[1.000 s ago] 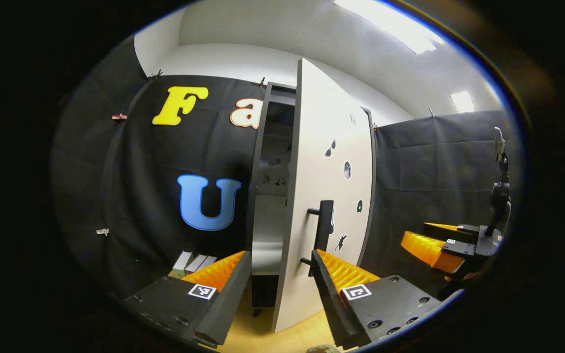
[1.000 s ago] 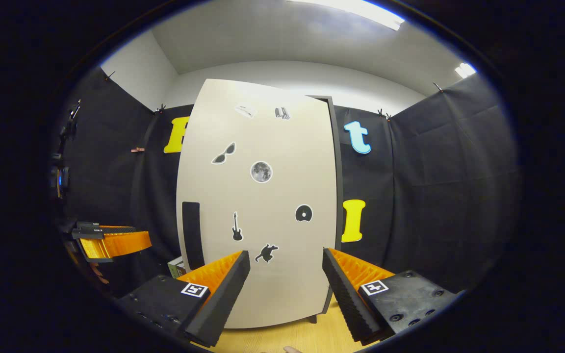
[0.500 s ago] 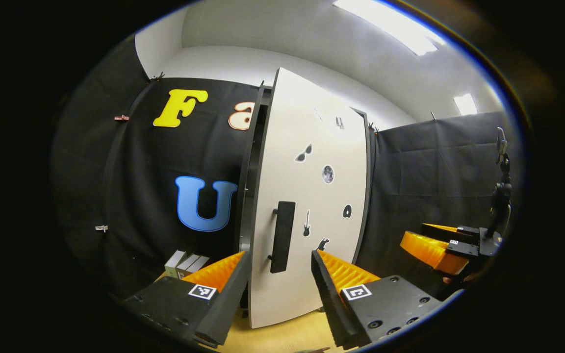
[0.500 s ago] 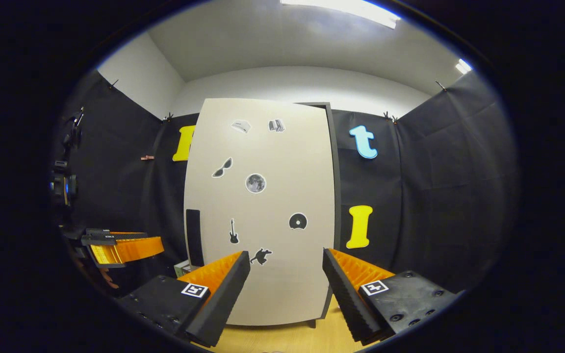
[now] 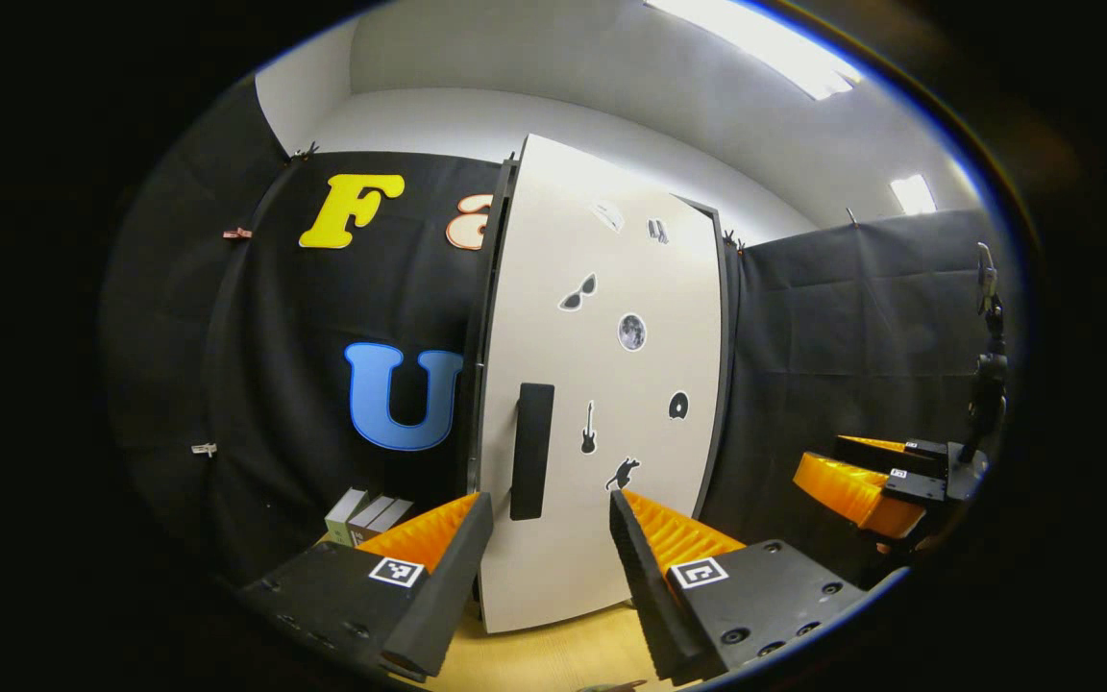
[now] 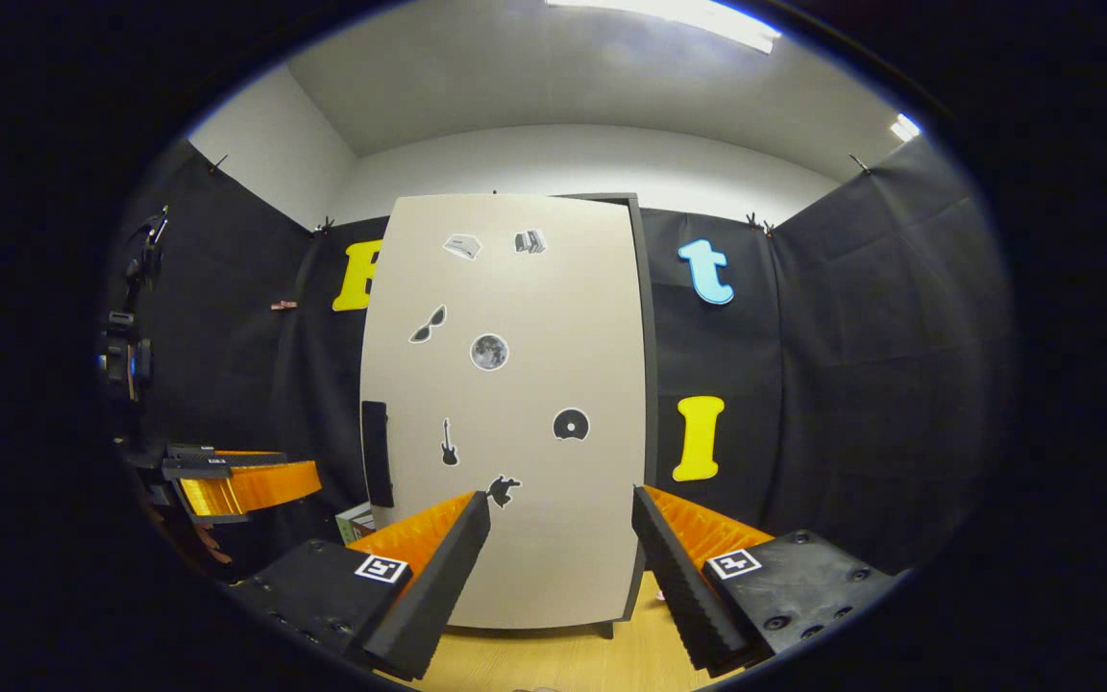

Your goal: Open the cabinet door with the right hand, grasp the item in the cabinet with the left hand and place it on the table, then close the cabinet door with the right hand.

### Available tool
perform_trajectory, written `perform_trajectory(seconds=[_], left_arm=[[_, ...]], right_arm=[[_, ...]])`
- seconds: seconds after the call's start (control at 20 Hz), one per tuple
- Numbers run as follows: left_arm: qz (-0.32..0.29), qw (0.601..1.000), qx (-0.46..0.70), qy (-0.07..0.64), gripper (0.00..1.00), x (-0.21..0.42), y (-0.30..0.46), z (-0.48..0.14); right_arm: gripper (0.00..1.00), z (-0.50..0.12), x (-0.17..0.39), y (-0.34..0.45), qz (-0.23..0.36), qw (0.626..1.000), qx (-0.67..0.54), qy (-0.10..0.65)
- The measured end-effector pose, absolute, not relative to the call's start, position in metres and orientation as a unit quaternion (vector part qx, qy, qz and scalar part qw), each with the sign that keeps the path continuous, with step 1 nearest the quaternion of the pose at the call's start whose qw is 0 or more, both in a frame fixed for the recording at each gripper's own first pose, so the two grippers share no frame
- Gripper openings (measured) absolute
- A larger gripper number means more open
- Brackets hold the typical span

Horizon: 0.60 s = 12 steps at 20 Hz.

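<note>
Here, the left gripper (image 5: pixel 546 557) hangs with its two fingers spread wide and nothing between them, pointed at the cabinet door (image 5: pixel 602 384), which sits flush in its dark frame. The right gripper (image 6: pixel 558 562) is likewise spread and empty, facing the same pale door (image 6: pixel 505 404) head-on from a short way back; it also shows off to the side in the left gripper view (image 5: pixel 861 485), well apart from the cabinet. One black bar handle (image 5: pixel 531 450) runs upright near the door's left edge. Seven small dark stickers can be counted on the door in the right gripper view: two near the top, then sunglasses (image 6: pixel 428 325), a moon (image 6: pixel 488 352), a guitar (image 6: pixel 448 442), a disc (image 6: pixel 571 424) and one dark figure low down, partly behind a fingertip. The cabinet stands on a light wooden table (image 6: pixel 630 654). Just left of the cabinet, a row of three slim boxes (image 5: pixel 366 517) rests on the table against the black cloth; which of them came out of the cabinet cannot be told.
</note>
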<state>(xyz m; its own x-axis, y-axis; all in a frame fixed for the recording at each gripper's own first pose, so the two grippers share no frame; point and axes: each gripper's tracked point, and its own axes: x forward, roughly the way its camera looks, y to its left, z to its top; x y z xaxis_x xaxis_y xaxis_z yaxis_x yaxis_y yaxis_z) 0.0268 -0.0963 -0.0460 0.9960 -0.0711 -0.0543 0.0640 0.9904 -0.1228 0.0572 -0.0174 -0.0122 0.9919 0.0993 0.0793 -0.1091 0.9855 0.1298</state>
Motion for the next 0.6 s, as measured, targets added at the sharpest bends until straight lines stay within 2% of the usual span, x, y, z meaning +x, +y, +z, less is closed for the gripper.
perform_trajectory(seconds=[0.6], left_arm=[[-0.027,0.997,-0.059,0.030,0.78,0.0263,-0.0909,-0.0467]], right_arm=[[0.96,-0.0107,0.0558,-0.0140,0.052,0.996,0.063,-0.043]])
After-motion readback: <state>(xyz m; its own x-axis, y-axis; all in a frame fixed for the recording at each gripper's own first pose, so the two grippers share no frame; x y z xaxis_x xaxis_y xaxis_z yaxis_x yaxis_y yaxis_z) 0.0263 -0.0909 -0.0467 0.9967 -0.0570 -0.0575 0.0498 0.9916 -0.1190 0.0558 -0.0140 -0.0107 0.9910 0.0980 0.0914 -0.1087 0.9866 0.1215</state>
